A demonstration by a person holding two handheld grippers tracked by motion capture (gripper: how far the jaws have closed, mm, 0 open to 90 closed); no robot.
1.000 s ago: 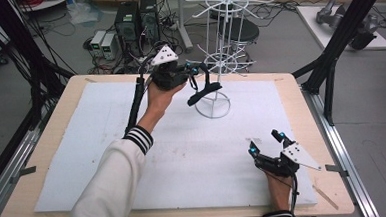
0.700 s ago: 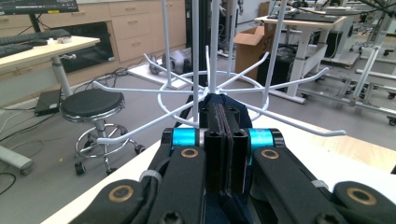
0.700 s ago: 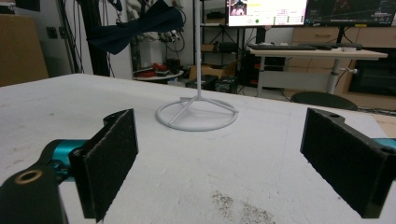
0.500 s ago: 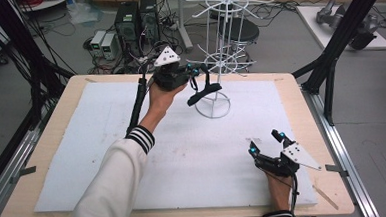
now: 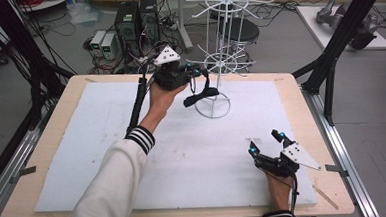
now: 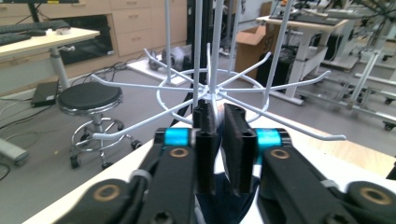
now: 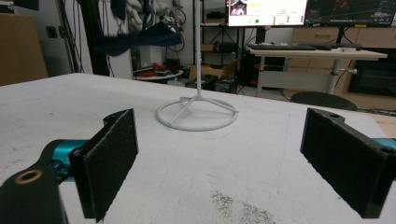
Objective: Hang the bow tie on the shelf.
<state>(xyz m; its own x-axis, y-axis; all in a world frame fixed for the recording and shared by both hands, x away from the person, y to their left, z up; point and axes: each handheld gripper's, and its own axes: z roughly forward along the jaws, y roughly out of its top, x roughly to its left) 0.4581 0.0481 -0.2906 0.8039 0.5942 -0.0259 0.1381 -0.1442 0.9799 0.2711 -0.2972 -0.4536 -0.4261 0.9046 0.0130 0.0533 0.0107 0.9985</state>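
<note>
A white wire rack [image 5: 217,62] with hooked arms stands on a ring base [image 5: 212,107] at the back of the table. My left gripper [image 5: 195,70] is raised beside the rack's lower ring of arms [image 6: 210,88], shut on a dark blue cloth band [image 5: 200,93] that hangs below its jaws. The band's fabric [image 6: 224,198] shows between the left gripper [image 6: 218,116] jaws. In the right gripper view the band [image 7: 140,37] hangs left of the rack's pole [image 7: 198,51]. My right gripper [image 5: 266,140] rests on the mat at the front right, open and empty [image 7: 219,149].
A pale foam mat [image 5: 82,144] covers the wooden table [image 5: 311,112]. Behind the table stand a black stool [image 5: 239,31], computer boxes [image 5: 136,16] and cables on the floor. Black frame struts [image 5: 329,66] rise at the right edge.
Hardly anything: the left gripper stays beside the rack with the band in it, and the right gripper has not moved.
</note>
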